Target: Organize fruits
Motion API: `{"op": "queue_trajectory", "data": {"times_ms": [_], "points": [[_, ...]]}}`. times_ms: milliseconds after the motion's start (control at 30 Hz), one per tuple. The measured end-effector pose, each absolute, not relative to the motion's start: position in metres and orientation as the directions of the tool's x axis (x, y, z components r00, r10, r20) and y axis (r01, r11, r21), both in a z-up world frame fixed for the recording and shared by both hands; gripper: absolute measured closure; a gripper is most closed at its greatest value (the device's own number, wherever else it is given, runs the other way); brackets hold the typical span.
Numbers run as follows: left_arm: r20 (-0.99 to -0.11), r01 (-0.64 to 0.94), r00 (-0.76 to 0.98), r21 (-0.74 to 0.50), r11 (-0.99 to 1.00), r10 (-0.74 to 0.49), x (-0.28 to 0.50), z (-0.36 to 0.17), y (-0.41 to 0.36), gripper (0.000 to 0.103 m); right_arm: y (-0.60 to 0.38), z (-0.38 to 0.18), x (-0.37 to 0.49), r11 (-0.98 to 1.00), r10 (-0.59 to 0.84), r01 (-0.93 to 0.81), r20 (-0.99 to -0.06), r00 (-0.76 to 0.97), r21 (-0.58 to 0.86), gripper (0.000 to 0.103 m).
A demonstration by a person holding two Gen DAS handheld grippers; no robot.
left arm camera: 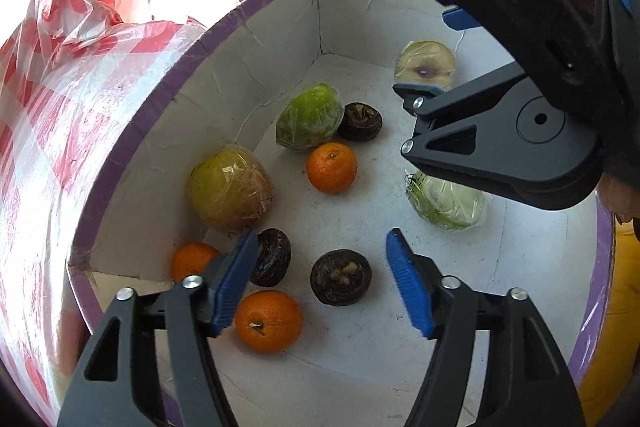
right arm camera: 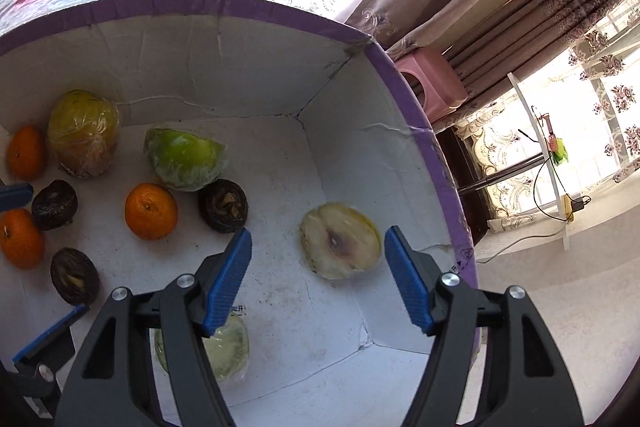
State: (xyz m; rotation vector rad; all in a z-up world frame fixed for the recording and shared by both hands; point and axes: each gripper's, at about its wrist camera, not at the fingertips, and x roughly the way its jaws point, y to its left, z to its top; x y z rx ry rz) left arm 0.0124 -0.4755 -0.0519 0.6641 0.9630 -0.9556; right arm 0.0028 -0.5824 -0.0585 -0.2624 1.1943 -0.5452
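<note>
Patterned curtains (right arm camera: 520, 11) frame bright windows (right arm camera: 560, 99); perhaps a pink stool (right arm camera: 434, 83).

All fruit is contained in the box (left arm camera: 224, 27). A halved apple (right arm camera: 340, 241) is set apart at the right, oranges (left arm camera: 331, 167) clustered at the left.

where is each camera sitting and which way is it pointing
Left wrist: on the left gripper, looking down into the white box; own open blue fingers low, right gripper upper right.
Right wrist: on the right gripper, aimed at the box's far corner and cut apple half; left gripper's blue fingers at left edge.
Shared: box, apple half, three oranges, three dark fruits.
</note>
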Motion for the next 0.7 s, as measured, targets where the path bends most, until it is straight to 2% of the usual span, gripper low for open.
{"op": "queue_trajectory", "data": {"times_ms": [33, 167, 333, 433, 700], "points": [[-0.894, 0.894, 0.242, 0.054, 0.446, -0.377, 0.015, -0.047, -0.472, 0.027, -0.584, -0.059, 0.003, 0.841, -0.535, 0.263, -0.804, 0.262, -0.473, 0.03], [-0.885, 0.888, 0.239, 0.034, 0.459, -0.399, 0.015, -0.043, -0.463, 0.024, -0.582, -0.055, 0.005, 0.832, -0.548, 0.278, -0.79, 0.275, -0.48, 0.023], [-0.868, 0.882, 0.251, 0.022, 0.471, -0.429, 0.012, -0.035, -0.44, 0.016, -0.582, -0.048, 0.003, 0.813, -0.573, 0.317, -0.765, 0.293, -0.488, 0.02], [-0.861, 0.877, 0.263, 0.025, 0.479, -0.435, 0.005, -0.031, -0.441, 0.016, -0.581, -0.044, -0.001, 0.804, -0.585, 0.34, -0.751, 0.307, -0.488, 0.015], [-0.82, 0.87, 0.284, 0.003, 0.494, -0.497, -0.002, -0.018, -0.434, 0.016, -0.584, -0.031, -0.011, 0.772, -0.622, 0.415, -0.707, 0.336, -0.482, 0.012]]}}
